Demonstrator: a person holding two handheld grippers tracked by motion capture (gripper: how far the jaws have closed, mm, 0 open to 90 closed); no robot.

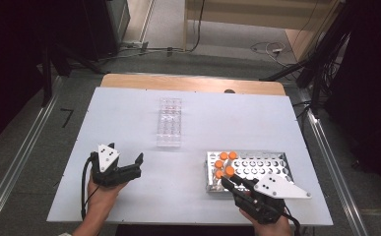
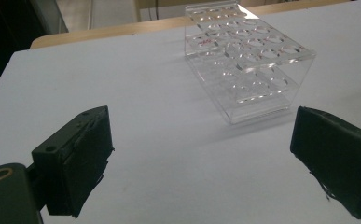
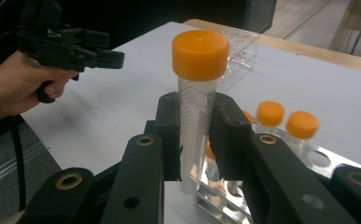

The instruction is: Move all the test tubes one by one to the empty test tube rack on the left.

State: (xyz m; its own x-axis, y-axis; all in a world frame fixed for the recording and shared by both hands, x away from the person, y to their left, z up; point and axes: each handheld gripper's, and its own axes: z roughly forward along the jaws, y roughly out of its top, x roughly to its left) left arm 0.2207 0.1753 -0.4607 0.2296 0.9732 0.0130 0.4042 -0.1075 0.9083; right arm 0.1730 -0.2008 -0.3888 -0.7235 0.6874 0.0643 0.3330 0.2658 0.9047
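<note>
Hardly any writing here. The clear acrylic rack [image 2: 248,60] bears a small red marking on its top plate — too blurred to read. The tube [image 3: 194,135] between the jaws carries fine graduation ticks down its side — no legible numbers.

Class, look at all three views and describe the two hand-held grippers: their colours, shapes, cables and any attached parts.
Both are black, pistol-shaped tools with two blocky black jaws. The left gripper carries a small grey three-cornered plate with dark dots, and a black cable loops from it. The right gripper bears a longer, similar plate. Its arms show round brass-ringed holes. No sleeves are visible.
</note>
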